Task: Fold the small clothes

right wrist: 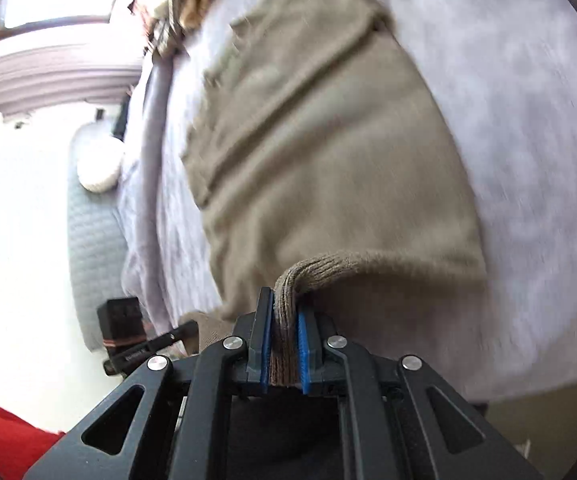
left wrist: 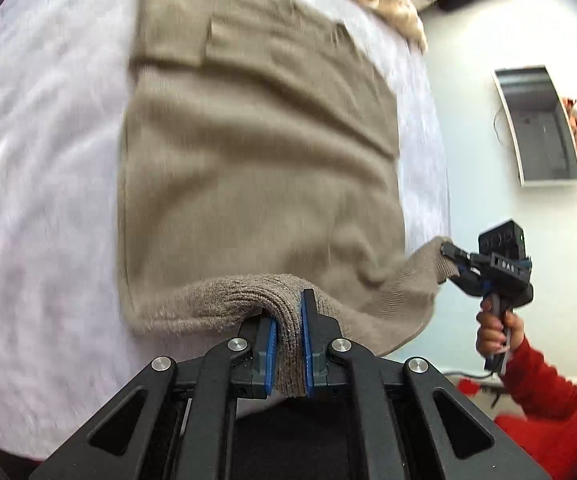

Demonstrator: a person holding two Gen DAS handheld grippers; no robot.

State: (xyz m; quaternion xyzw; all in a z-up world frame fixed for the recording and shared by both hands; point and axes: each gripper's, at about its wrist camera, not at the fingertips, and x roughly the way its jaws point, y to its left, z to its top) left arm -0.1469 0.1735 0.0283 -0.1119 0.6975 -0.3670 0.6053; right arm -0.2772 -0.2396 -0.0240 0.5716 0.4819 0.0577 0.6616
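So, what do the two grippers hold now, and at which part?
Both hold the beige sweater by its ribbed hem: the left gripper at one bottom corner, the right gripper at the other.

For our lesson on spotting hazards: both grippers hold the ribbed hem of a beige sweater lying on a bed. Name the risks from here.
1. The left gripper and right gripper each pinch only a narrow bunch of the beige sweater hem, so the knit could slip out or stretch when lifted.
2. The sleeves already folded over its far end may fall open if the hem is carried over quickly.
3. The sweater lies close to the edge of the bed; a corner could slide off.
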